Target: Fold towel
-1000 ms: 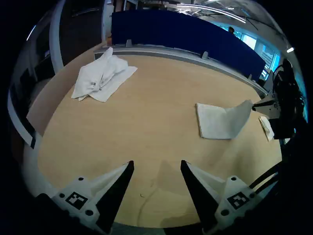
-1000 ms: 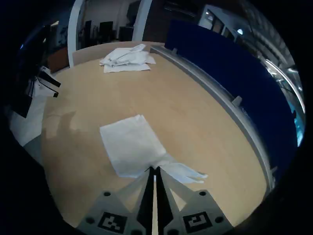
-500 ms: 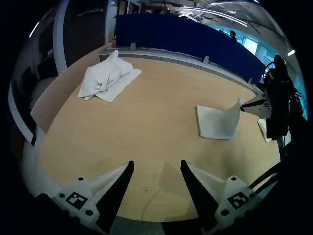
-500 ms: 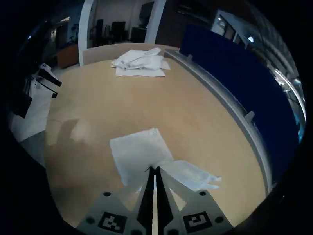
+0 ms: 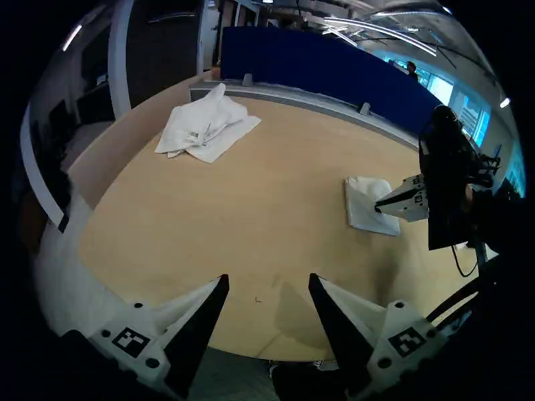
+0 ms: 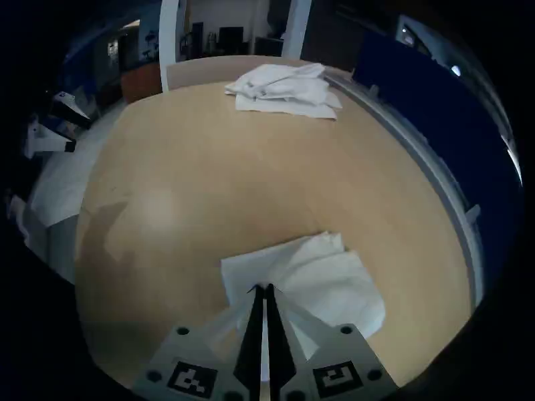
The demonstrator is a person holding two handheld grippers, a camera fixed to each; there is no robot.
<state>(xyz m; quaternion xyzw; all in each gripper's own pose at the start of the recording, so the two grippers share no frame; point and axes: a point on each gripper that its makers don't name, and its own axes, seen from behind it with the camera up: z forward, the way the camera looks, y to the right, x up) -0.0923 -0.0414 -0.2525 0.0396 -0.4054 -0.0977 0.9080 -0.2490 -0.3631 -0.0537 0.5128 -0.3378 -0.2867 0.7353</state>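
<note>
The left gripper [image 5: 267, 301] hovers low over the near edge of the table [image 5: 267, 200], level and pointing across the wood. Its two fingers are spread wide apart with nothing between them. In the right gripper view, this same gripper [image 6: 77, 132] shows small at the table's left edge, its fingers parted and aimed inward over the rim.

At the far left corner of the table, close to the blue partition [image 5: 321, 63] that runs along the far edge, lies a loose pile of towels [image 5: 200, 127], rumpled and stacked unevenly. The pile [image 6: 287, 90] also sits at the far end of the table [image 6: 200, 167] in the right gripper view.

Well apart from that pile, toward the right edge, the towel [image 5: 371, 204] lies flat on the wood as a small white folded rectangle. The right gripper [image 5: 382, 202] reaches in from the right, angled slightly downward, its tip touching the towel's right side. A dark arm [image 5: 445, 174] rises behind it and holds it.

In its own view the right gripper [image 6: 263, 297] points down at the near edge of the towel [image 6: 321, 281]. Its fingers are pressed together and pinch the white cloth, which spreads out on both sides of them. The towel's upper layer is slightly wrinkled and its far corner is bunched.
</note>
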